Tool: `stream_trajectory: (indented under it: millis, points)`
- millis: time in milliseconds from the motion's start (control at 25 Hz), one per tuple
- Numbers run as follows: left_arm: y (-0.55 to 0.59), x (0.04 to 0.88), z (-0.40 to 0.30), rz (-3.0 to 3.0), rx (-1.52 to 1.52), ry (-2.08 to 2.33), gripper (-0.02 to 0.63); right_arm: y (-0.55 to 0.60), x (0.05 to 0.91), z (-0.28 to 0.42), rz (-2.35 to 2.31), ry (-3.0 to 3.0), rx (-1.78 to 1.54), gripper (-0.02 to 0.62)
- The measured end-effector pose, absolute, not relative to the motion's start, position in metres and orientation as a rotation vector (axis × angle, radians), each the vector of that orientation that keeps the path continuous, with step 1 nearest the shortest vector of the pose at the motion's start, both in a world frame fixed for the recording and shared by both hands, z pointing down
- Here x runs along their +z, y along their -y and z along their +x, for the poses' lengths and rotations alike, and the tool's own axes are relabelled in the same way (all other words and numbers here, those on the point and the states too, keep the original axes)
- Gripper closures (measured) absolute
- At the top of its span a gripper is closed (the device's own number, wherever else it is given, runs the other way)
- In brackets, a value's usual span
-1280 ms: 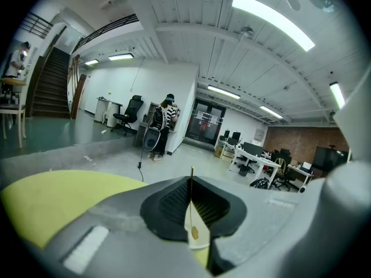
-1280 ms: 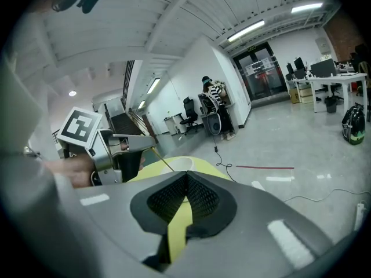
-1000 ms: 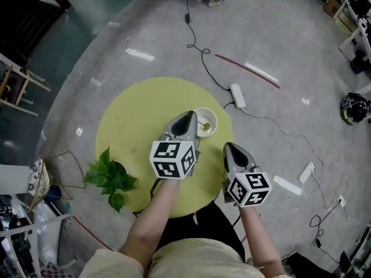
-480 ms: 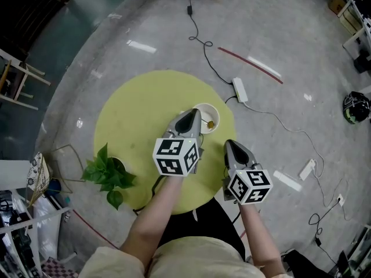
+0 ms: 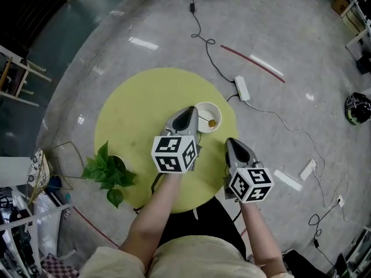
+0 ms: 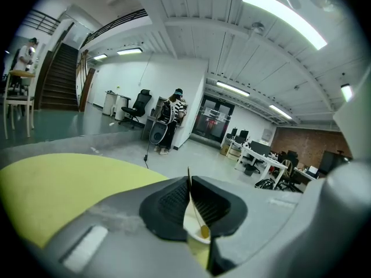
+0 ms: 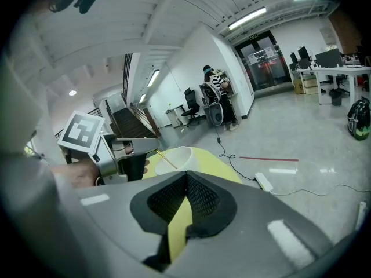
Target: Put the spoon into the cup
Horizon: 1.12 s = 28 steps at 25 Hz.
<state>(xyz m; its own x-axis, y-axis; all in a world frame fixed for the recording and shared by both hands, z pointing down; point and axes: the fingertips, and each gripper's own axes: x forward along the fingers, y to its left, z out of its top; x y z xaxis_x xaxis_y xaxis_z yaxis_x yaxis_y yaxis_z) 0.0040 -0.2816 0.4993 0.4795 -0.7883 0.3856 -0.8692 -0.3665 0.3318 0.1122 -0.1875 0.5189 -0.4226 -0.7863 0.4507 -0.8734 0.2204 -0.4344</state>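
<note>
- My left tongs [image 5: 187, 117] are over the round yellow worktop [image 5: 133, 112], with their tip at the near-left rim of the cup [image 5: 218, 113].
- They are opening. In the left gripper view the gap is only a thin slit, and the top of the spoon [image 6: 199, 216] handle sits between the pad tips, which seem to touch it.
- The spoon is in the cup. Its bowl is down on the cup's floor toward the right, and its thin handle leans up and left to my tongs.
- The cup is white and stands upright on the far right part of the worktop.
- My right tongs [image 5: 232, 145] are clenched with nothing in them; only a strip of yellow worktop shows through their slit.
- They hang over the worktop's near right edge, near and to the right of the cup and not touching it.
- A leafy plant [image 5: 109, 175] sits at the near left edge of the worktop, well apart from the cup.
- A power strip [image 5: 242, 88] and its cables lie on the floor beyond the worktop, to the far right.
</note>
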Motion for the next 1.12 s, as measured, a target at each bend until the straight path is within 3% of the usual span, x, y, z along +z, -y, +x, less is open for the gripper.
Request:
stream_trajectory:
  millis: [560,920,1120]
  points:
    - [0.287,0.515,-0.018,2.182,0.263,1.398,0.566,0.189,0.524,0.108,1.584,2.343,0.995,0.595]
    - [0.284,0.519,-0.02,2.163,0.277,1.386,0.492,0.189,0.521,0.107,1.582,2.348,0.992,0.595]
    - [0.277,0.522,-0.021,2.163,0.289,1.374,0.485,0.186,0.522,0.105,1.577,2.35,0.991,0.595]
